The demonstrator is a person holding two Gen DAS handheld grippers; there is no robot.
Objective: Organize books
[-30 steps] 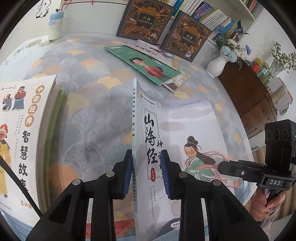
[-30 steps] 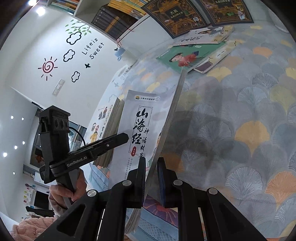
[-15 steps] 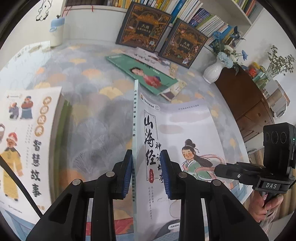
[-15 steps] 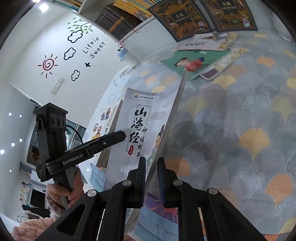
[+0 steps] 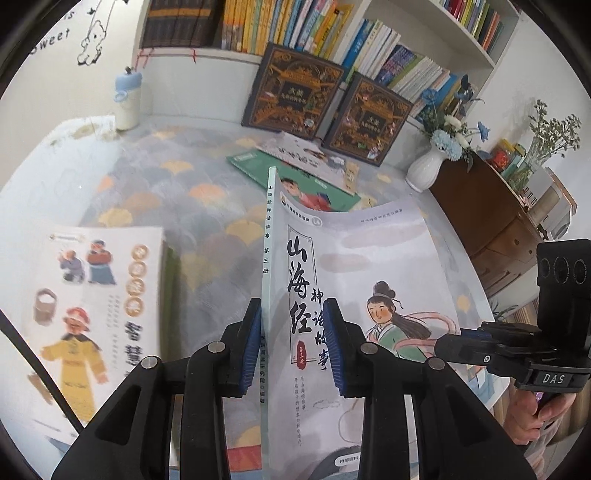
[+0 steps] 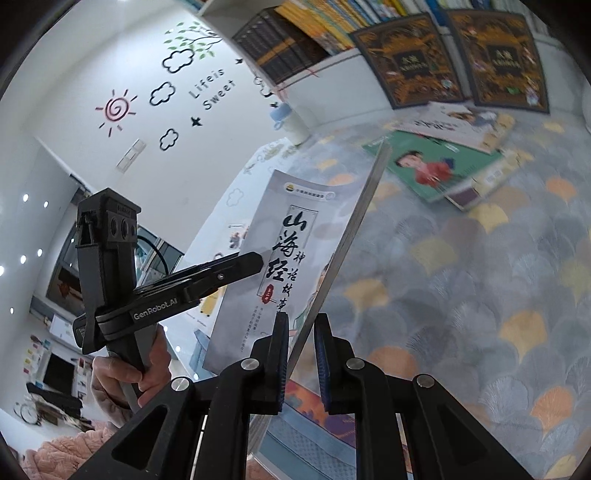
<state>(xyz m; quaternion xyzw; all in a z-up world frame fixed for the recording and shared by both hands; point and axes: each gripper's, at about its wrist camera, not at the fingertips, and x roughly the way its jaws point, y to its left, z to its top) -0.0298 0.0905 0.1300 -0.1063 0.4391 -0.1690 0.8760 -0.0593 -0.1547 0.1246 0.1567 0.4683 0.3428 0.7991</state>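
A thin grey-white picture book (image 5: 354,266) with a girl on the cover is held on edge above the patterned table. My left gripper (image 5: 291,347) straddles its spine; only the left pad touches, a gap shows on the right. My right gripper (image 6: 301,354) is shut on the book (image 6: 291,240) at its page edge. A green book (image 5: 314,184) and other books lie flat at the back. A stack topped by a white book (image 5: 92,306) lies at the left.
Two dark ornate books (image 5: 295,92) lean against the bookshelf (image 5: 332,33). A white vase with blue flowers (image 5: 428,166) stands at the right by a brown cabinet (image 5: 491,221). A pale bottle (image 5: 127,99) stands at the back left.
Both grippers have raised the grey-white book higher off the table and tilted it up, so the shelf fills more of the view. The left stack now sits lower in view.
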